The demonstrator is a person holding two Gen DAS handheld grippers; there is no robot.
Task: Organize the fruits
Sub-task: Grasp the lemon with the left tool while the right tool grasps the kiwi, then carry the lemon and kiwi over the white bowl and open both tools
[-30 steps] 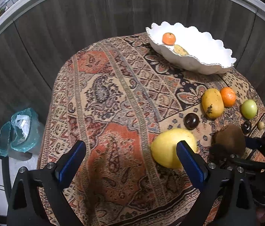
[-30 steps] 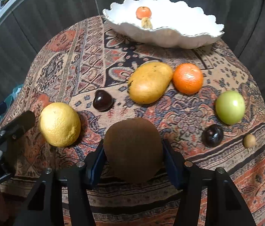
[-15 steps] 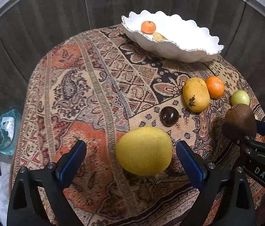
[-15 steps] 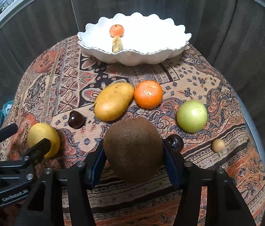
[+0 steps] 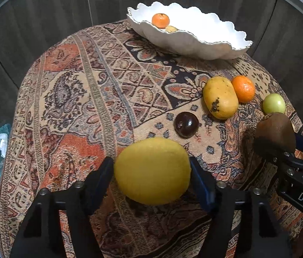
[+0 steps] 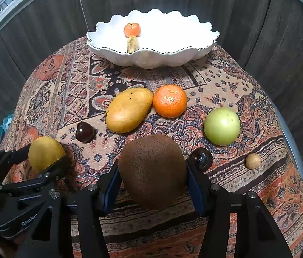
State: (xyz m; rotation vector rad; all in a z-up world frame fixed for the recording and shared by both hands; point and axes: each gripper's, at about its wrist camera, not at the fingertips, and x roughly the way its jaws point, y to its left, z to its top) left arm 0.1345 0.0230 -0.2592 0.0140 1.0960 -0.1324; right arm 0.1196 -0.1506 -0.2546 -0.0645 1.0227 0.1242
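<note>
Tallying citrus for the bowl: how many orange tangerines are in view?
2: one tangerine in the white bowl at, another on the cloth beside the mango at.

Yellow fruit (image 5: 152, 171) underside hidden between left gripper (image 5: 152, 178) fingers. Dark round fruit (image 6: 201, 159) partly hidden behind right finger (image 6: 195, 185). Small tan fruit (image 6: 253, 161) beyond right finger: kind unclear.
</note>
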